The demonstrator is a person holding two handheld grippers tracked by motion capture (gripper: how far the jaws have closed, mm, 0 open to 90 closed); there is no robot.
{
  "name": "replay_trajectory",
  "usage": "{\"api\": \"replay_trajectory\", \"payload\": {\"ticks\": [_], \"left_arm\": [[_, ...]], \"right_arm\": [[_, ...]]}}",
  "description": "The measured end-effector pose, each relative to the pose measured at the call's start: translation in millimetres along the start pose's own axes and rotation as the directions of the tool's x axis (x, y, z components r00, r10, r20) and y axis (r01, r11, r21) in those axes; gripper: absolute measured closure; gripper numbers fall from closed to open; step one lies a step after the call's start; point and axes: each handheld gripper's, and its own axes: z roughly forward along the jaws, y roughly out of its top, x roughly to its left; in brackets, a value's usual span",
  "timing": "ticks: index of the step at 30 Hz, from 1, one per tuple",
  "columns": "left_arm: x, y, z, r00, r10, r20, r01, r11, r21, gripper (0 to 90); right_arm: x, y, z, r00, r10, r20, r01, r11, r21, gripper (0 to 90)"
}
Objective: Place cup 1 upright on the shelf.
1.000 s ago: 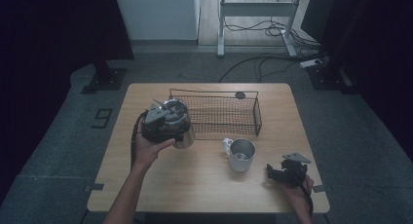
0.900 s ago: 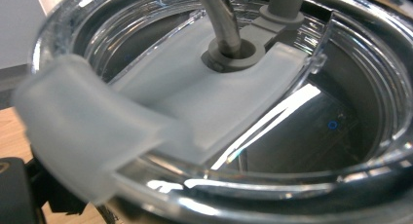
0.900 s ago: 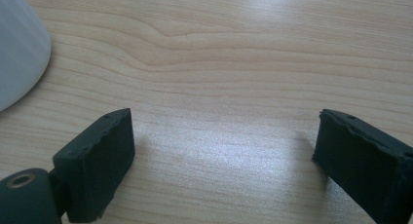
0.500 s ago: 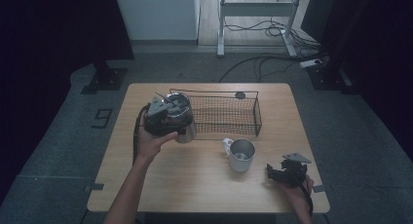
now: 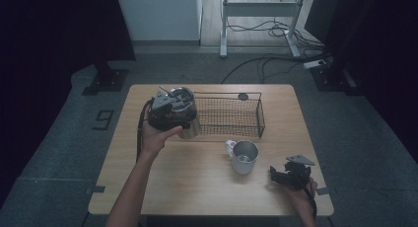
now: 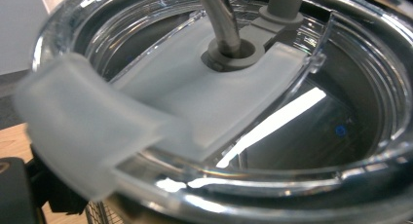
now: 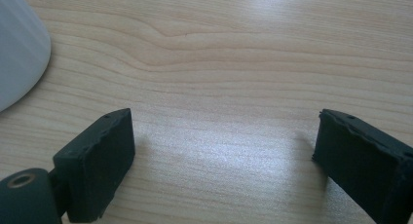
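Pale wood bench [image 5: 162,187], centre frame. Your left tool [image 5: 165,111] grips the steel tumbler [image 5: 190,123] at upper left, beside the wire basket [image 5: 231,116]. Polished wall is slippery, clear lid [image 6: 234,102] brittle: keep hold on the body. Right tool [image 5: 288,173] idles open, lower right.

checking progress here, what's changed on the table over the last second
The left gripper has carried the steel tumbler up and away from the person, toward the left end of the wire basket; its grip has not changed. The mug, the basket and the right gripper, open and resting on the table, stayed put.
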Motion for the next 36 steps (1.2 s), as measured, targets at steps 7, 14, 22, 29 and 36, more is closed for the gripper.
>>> {"api": "replay_trajectory", "payload": {"ticks": [7, 14, 22, 29, 36], "left_arm": [[5.3, 2.4, 6.4, 0.9999, -0.011, -0.005, 0.011, 0.9999, 0.011, 4.1], [7.5, 8.9, 13.3, 0.9999, -0.008, -0.011, 0.008, 0.9998, 0.018, 4.1], [10.2, 13.2, 22.5, 0.9997, -0.011, -0.020, 0.011, 0.9998, 0.016, 4.1], [13.3, 16.0, 36.6, 0.9998, -0.011, -0.016, 0.011, 0.9995, 0.029, 4.1], [16.5, 17.5, 47.8, 0.9997, -0.021, -0.016, 0.022, 0.9991, 0.037, 4.1]], "right_arm": [[0.0, -0.1, 0.1, 1.0000, 0.002, 0.000, -0.002, 1.000, -0.002, 7.6], [0.0, -0.1, 0.0, 1.0000, 0.002, 0.000, -0.002, 1.000, -0.002, 7.8], [0.1, -0.2, 0.0, 1.0000, 0.003, -0.001, -0.003, 1.000, -0.004, 8.1], [0.0, -0.2, -0.1, 1.0000, 0.004, 0.000, -0.004, 1.000, -0.005, 8.5], [0.0, -0.3, -0.1, 1.0000, 0.003, 0.000, -0.003, 1.000, -0.005, 8.6]]}}
